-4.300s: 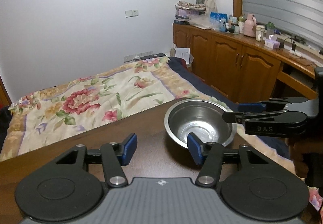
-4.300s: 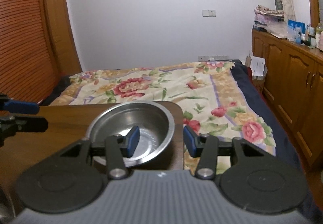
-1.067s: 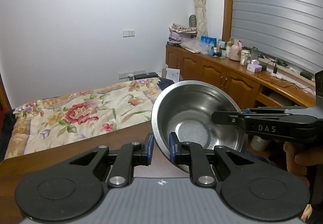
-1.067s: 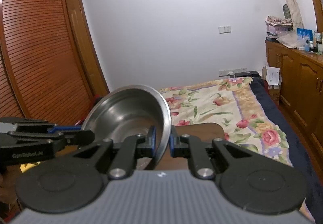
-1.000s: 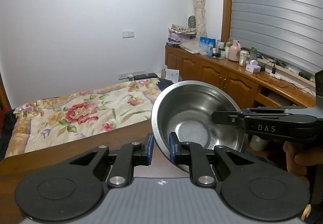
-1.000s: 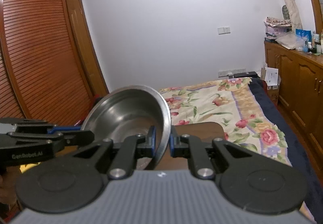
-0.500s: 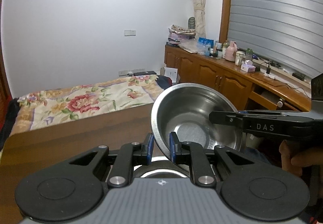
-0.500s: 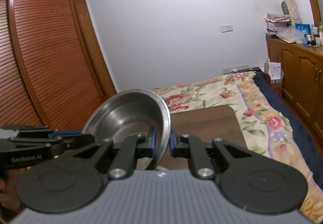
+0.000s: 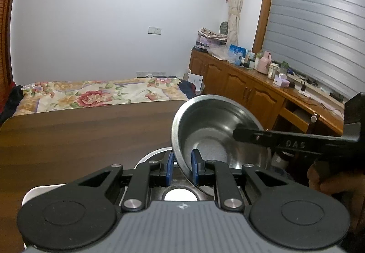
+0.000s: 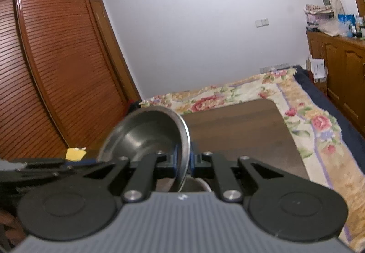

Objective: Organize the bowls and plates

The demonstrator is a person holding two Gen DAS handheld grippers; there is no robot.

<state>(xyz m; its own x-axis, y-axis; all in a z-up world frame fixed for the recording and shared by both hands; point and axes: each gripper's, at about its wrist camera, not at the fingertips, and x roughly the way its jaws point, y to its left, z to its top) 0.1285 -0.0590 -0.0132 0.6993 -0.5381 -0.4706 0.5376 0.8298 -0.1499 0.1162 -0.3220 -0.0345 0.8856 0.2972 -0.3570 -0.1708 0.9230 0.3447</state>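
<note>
A steel bowl (image 9: 212, 129) hangs tilted above the dark wooden table (image 9: 79, 134), held by two opposite sides. My left gripper (image 9: 181, 167) is shut on its near rim, blue pads on either side of the wall. My right gripper (image 10: 184, 160) grips the opposite rim (image 10: 141, 129), and its jaws are closing on it. Each gripper shows in the other's view: the right gripper (image 9: 237, 134) reaches in from the right, the left gripper (image 10: 91, 164) from the left. Right under the held bowl lies a second steel vessel (image 9: 152, 156), largely hidden by the grippers.
Beyond the table lies a bed with a floral cover (image 9: 91, 95). Wooden cabinets (image 9: 239, 90) topped with bottles and boxes run along the right wall. A louvred wardrobe (image 10: 45, 70) stands to the left, a small yellow object (image 10: 75, 153) near it. A person's hand (image 9: 330, 182) holds the right gripper.
Both grippers closed on the bowl's rims and lifted it off the far corner. Over the last second they carried it back and down, and a second steel vessel came into view beneath.
</note>
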